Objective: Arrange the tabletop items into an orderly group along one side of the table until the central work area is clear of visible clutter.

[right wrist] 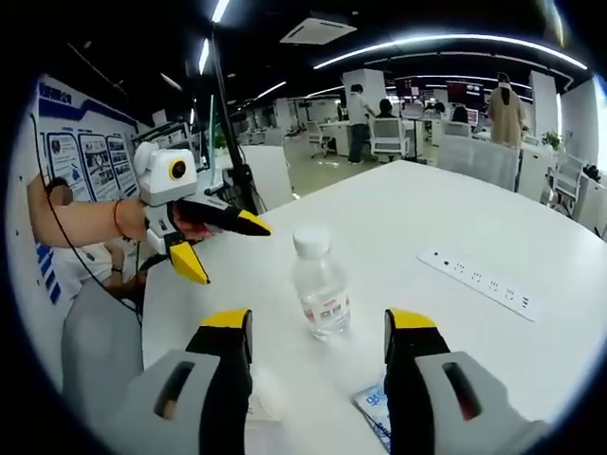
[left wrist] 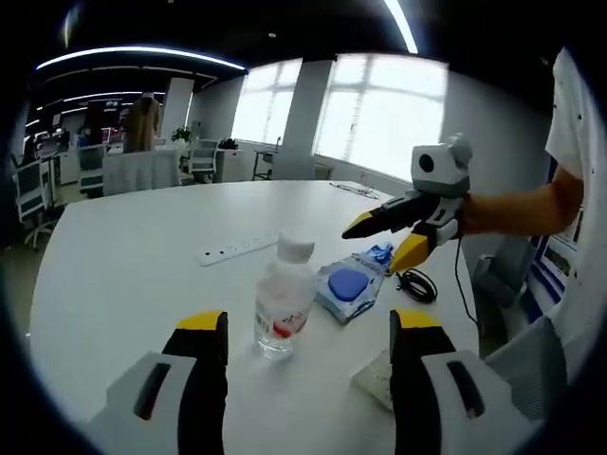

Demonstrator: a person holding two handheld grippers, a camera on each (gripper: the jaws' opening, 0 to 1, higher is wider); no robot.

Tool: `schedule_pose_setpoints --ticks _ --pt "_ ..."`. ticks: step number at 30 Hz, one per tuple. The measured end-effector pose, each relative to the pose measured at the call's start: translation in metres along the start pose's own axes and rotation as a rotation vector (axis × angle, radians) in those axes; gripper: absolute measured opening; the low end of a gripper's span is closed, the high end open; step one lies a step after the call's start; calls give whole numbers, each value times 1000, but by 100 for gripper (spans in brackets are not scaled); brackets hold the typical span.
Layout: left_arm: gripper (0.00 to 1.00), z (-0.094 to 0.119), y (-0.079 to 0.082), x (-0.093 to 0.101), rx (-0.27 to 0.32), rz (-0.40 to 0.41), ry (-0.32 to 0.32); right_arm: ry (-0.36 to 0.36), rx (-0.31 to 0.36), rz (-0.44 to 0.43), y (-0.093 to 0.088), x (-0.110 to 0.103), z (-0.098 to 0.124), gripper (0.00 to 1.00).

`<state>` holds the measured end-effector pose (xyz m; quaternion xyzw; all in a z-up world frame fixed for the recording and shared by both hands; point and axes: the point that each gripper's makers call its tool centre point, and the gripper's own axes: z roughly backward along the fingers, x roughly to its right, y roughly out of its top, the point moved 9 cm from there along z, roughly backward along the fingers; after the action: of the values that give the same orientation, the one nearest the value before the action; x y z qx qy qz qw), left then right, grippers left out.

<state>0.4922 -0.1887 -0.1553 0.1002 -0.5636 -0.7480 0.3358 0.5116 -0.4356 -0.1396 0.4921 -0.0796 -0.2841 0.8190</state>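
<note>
A clear water bottle [left wrist: 285, 299] with a white cap and red label stands upright on the white table [left wrist: 142, 256]. My left gripper [left wrist: 310, 320] is open, its yellow-tipped jaws either side of the bottle and short of it. Right of the bottle lies a blue packet [left wrist: 351, 282]. My right gripper [left wrist: 373, 248] hovers open above that packet. In the right gripper view the bottle [right wrist: 321, 284] stands between the jaws of my open right gripper [right wrist: 318, 327], and my left gripper [right wrist: 237, 254] hangs open to its left, held by a hand.
A white power strip [left wrist: 237, 249] lies behind the bottle, also seen as the power strip [right wrist: 484, 282]. A black cable [left wrist: 415, 284] coils near the table's right edge. A white paper [left wrist: 375, 379] lies near my right jaw. Office chairs and people stand far off.
</note>
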Motion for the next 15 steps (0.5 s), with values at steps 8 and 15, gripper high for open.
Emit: schedule_pose_setpoints --ticks 8,15 --pt "71 21 3 17 18 19 25 65 -65 -11 -17 -3 15 56" --pt "71 38 0 26 29 43 53 133 -120 -22 -30 -6 24 55"
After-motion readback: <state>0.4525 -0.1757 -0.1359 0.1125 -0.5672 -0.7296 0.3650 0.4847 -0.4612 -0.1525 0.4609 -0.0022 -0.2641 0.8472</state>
